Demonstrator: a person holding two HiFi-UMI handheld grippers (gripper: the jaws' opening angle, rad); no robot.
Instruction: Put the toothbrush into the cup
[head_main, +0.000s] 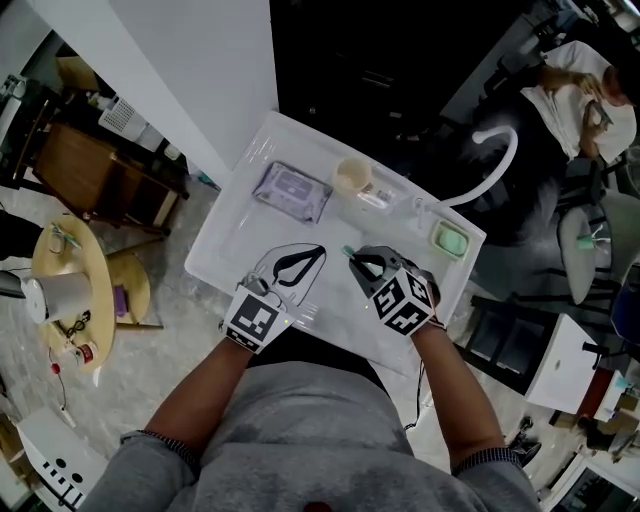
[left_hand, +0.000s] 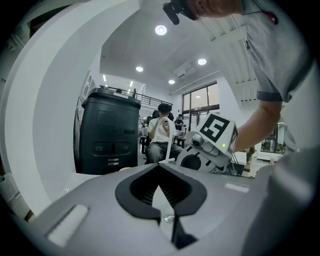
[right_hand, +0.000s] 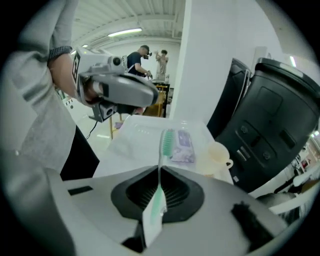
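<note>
Right hand-held gripper (right_hand: 159, 172) clamped on toothbrush (right_hand: 165, 142), bristles forward, short of cup (right_hand: 216, 155) on bench (head_main: 240, 235). Left hand-held gripper (left_hand: 160, 189) closed, empty. Advice: centre over cup mouth, lower, then release.

toothbrush (right_hand: 154, 210) green-white | cup (head_main: 351, 176) cream | table (head_main: 238, 252) white | packet (head_main: 290, 190) lilac

Left tool (head_main: 312, 255) has jaws together, empty; right tool (head_main: 358, 258) clamps the toothbrush (right_hand: 164, 143)
</note>
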